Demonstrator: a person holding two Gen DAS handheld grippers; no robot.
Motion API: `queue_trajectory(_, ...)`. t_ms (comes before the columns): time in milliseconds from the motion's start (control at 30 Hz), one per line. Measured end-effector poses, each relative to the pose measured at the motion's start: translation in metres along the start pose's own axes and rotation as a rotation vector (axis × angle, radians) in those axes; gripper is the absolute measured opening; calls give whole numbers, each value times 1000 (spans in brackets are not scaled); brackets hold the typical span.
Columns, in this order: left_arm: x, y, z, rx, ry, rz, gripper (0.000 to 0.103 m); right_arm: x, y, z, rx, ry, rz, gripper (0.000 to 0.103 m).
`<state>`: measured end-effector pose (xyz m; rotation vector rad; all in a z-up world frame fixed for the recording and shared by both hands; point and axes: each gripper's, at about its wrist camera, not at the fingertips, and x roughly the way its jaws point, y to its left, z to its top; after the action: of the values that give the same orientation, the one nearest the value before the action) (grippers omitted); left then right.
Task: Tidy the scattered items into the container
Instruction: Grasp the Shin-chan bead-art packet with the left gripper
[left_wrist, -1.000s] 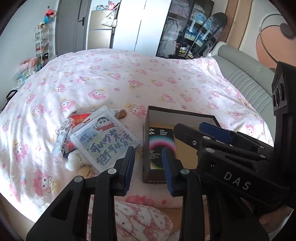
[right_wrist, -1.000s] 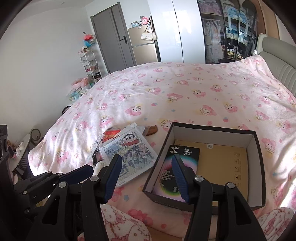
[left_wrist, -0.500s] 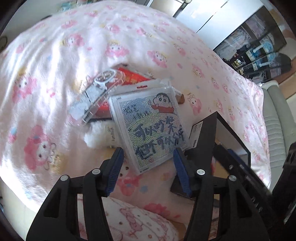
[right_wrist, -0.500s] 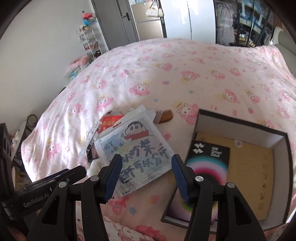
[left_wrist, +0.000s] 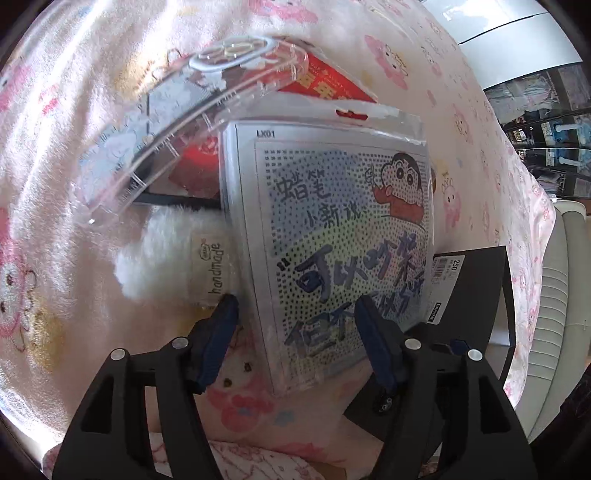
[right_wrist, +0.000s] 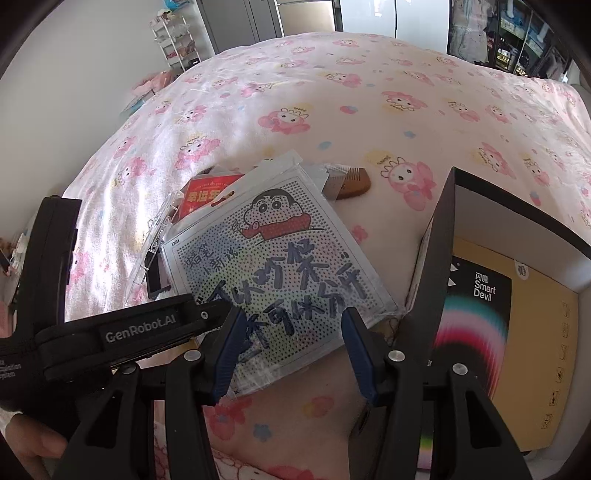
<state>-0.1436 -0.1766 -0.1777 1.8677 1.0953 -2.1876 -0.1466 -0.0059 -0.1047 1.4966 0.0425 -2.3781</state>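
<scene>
Hovering low over the bed (right_wrist: 332, 92), both grippers point steeply down at the pile of scattered things. The left gripper (left_wrist: 295, 325) has its fingers spread, having just been opening, and they straddle the near edge of the bead kit (left_wrist: 332, 236), a flat clear packet with a cartoon boy and bold writing; the pads do not press on it. Its left finger (left_wrist: 221, 328) sits just beside a white plush (left_wrist: 162, 258) with a "handmade" label, which pokes out from under the kit. The right gripper (right_wrist: 291, 343) hangs with fingers spread too, nothing between them but the kit's near corner below; whether they touch it I cannot tell. In the right wrist view the left gripper's black body comes in from the left, with part of a hand (right_wrist: 33, 446) under it.

Past the kit lies a clear case (left_wrist: 177, 129), tilted over a dark flat thing and a red packet (left_wrist: 325, 88). Further back a wooden comb (right_wrist: 352, 184) rests on the pink cartoon bedspread, just beyond the kit's far corner.

To the right stands the box (right_wrist: 439, 236), open, black outside with a brown floor, close beside the kit. A black "Smart Devil" package (right_wrist: 476, 317) already lies inside it.
</scene>
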Motion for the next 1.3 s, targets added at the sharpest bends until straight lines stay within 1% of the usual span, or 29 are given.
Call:
queue_trajectory(67, 9, 0, 0, 1, 42, -28, 71, 2, 0, -1, -12, 1, -24, 51)
queue_trajectory(133, 13, -2, 0, 0, 41, -29, 71, 1, 2, -2, -53, -24, -98, 51)
queue_trajectory(167, 15, -3, 2, 1, 36, -29, 71, 1, 3, -2, -71, -38, -113, 51)
queue_trajectory(300, 27, -5, 5, -22, 27, -20, 69, 2, -4, 1, -54, -39, -90, 51)
queue_trajectory(367, 27, -5, 6, -23, 17, -34, 62, 2, -9, 1, -39, -36, -85, 51)
queue_trajectory(433, 20, -4, 6, -27, -12, -84, 42, 1, -14, 1, -22, -31, -81, 51)
queue_trajectory(500, 9, -5, 5, -14, -53, -108, 33, -1, -18, 3, -6, -27, -73, 51)
queue_trajectory(567, 0, -18, 5, 58, -70, -82, 29, -3, -20, 4, 5, -30, -58, 51)
queue_trajectory(633, -15, -30, 6, 129, -114, -81, 24, -4, -21, 5, 8, -32, -53, 51)
queue_trajectory(667, -23, -32, 7, 150, -135, -85, 23, -4, -21, 5, 7, -27, -52, 51)
queue_trajectory(733, -44, -27, 15, 156, -172, -103, 20, -1, -19, 7, 14, -13, -50, 51)
queue_trajectory(833, -69, -9, 18, 126, -190, -131, 19, -1, -16, 10, 31, -14, -26, 51)
queue_trajectory(900, -81, 1, 17, 119, -204, -138, 19, -1, -9, 10, 15, -13, -33, 51)
queue_trajectory(1000, -91, 19, 21, 90, -224, -124, 19, 5, 2, 8, -7, 1, -7, 51)
queue_trajectory(1100, -86, 40, 26, 34, -207, -133, 22, 18, 10, 6, 0, 34, 15, 51)
queue_trajectory(1167, -76, 56, 26, -53, -169, -179, 24, 23, 14, 6, 2, 45, 23, 51)
queue_trajectory(1233, -65, 62, 22, -96, -140, -209, 27, 28, 17, 3, 3, 60, 16, 51)
queue_trajectory(1300, -57, 62, 19, -122, -143, -194, 30, 32, 21, 1, -2, 67, 19, 51)
